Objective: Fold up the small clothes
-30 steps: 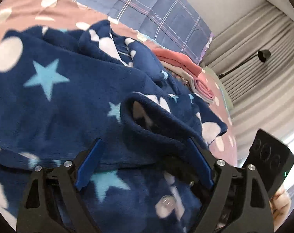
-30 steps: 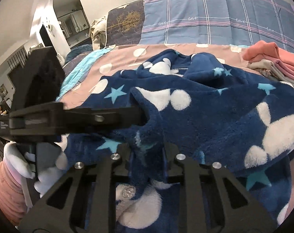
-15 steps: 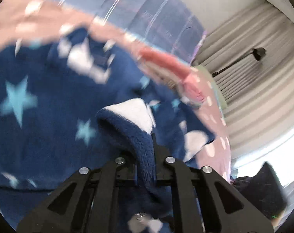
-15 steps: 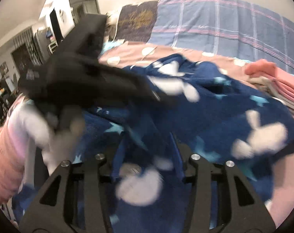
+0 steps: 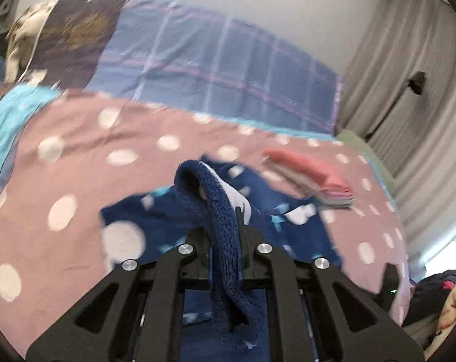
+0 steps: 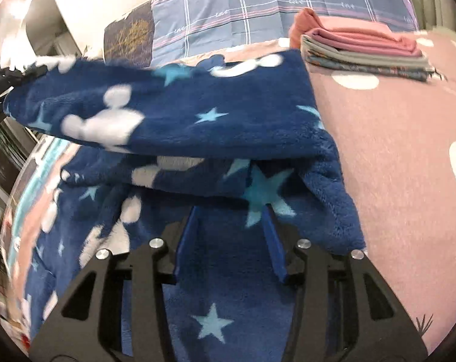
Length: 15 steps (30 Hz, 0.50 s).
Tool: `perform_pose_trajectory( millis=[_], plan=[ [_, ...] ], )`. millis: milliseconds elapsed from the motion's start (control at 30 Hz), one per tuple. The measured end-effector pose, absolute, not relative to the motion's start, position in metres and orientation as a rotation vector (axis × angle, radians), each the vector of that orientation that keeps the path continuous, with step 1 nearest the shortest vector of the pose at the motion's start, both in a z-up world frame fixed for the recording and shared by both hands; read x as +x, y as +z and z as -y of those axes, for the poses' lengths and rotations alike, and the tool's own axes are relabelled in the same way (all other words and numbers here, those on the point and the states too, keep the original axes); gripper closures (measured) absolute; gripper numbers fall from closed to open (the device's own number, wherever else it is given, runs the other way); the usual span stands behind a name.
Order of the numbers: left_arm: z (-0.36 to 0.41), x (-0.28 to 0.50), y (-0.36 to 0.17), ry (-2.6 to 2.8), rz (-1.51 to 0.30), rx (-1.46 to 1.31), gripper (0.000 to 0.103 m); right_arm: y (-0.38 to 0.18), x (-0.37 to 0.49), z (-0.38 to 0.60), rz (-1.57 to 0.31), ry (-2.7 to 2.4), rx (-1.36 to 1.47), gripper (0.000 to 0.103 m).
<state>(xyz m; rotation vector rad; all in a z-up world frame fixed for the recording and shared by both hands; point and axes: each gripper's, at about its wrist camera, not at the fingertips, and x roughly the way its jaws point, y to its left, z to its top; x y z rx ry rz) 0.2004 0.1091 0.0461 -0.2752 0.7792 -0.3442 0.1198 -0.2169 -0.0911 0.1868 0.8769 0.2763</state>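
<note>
The navy fleece garment [image 6: 173,111] with stars and white mouse heads now hangs lifted over the polka-dot bed [image 5: 77,157] instead of lying bunched. The left tongs [image 5: 225,235], open a second ago, are clenched on its edge. The right tongs [image 6: 231,241] have just let go, jaws apart under the fleece, ready to regrip for a fold. Folded clothes [image 6: 363,51] sit nearby.

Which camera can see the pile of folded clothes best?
The right wrist view: the folded stack of pink, grey and patterned clothes looks sharp, its layers clear. The left wrist view shows the same stack smaller and blurry.
</note>
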Motion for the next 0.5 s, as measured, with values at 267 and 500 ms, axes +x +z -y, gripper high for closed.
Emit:
perform_pose_trajectory(
  millis=[267,500],
  plan=[
    [-0.151,0.220,-0.041,-0.073,-0.941,-0.274,0.055,-0.094,0.120,0.217,-0.868,0.273,0.190,0.056],
    [-0.144,0.200,-0.045,-0.091,-0.863,-0.243,0.052,-0.090,0.119,0.217,-0.856,0.253,0.183,0.062]
  ],
)
